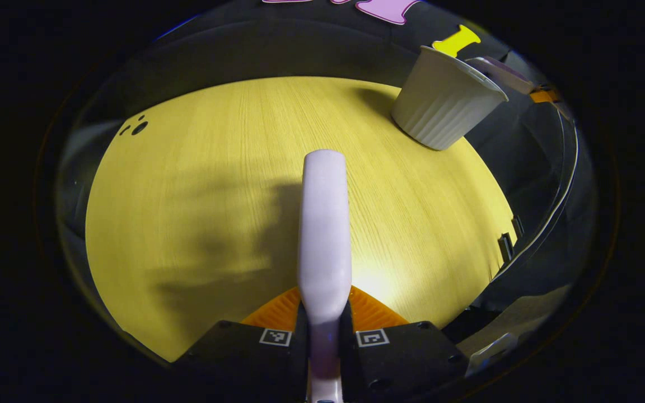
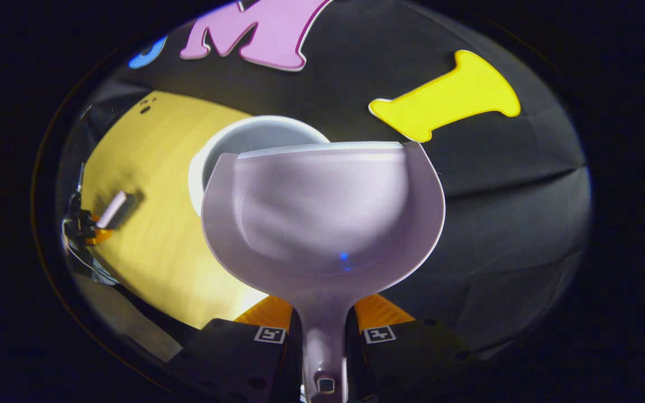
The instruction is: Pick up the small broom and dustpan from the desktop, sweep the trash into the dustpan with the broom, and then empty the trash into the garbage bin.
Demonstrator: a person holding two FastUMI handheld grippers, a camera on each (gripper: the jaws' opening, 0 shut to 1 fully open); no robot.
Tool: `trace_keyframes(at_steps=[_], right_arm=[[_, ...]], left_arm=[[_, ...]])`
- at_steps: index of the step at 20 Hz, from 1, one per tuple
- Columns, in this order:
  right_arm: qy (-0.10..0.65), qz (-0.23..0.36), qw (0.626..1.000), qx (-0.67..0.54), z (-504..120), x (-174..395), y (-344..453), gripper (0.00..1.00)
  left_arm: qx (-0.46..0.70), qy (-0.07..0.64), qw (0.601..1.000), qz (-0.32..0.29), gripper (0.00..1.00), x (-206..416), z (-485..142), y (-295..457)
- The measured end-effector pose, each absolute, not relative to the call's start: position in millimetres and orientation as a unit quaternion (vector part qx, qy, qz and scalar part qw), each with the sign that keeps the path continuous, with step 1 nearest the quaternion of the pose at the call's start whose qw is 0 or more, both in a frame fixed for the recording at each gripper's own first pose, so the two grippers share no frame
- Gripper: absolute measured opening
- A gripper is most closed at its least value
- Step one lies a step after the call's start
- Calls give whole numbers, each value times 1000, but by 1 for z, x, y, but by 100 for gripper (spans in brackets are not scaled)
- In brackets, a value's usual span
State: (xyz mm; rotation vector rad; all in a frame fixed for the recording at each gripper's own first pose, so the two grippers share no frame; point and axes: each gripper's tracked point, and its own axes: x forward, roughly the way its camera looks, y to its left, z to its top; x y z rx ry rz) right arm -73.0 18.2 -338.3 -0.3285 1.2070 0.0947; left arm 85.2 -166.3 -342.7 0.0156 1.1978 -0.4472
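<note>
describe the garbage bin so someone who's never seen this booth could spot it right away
Start with the yellow wooden desktop and follow it to the far edge by the black cloth wall. The bin stands there, a white tub with ribbed sides that widens toward its open rim. The other pale things, the broom and dustpan, are lilac, smooth and held in tongs.

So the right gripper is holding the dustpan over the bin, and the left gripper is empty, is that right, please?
Not quite: the left gripper is not empty; the left gripper view shows it shut on the broom. The right gripper does hold the dustpan over the bin.
</note>
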Motion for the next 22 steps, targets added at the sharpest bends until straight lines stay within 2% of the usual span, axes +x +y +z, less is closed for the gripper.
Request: trace_keyframes(at_steps=[2, 7, 15, 22], right_arm=[[536, 57, 832, -131, -335, -79, 34, 32], [511, 107, 850, -72, -318, -138, 97, 35], [566, 190, 802, -9, -385, -254, 199, 35], [611, 160, 775, 26, -507, -282, 252, 35]], left_arm=[[11, 559, 805, -201, 27, 86, -343, -165], [24, 558, 810, -179, 28, 86, -345, -160], [57, 563, 811, -151, 28, 85, -345, -149], [83, 559, 813, -143, 28, 88, -345, -142]])
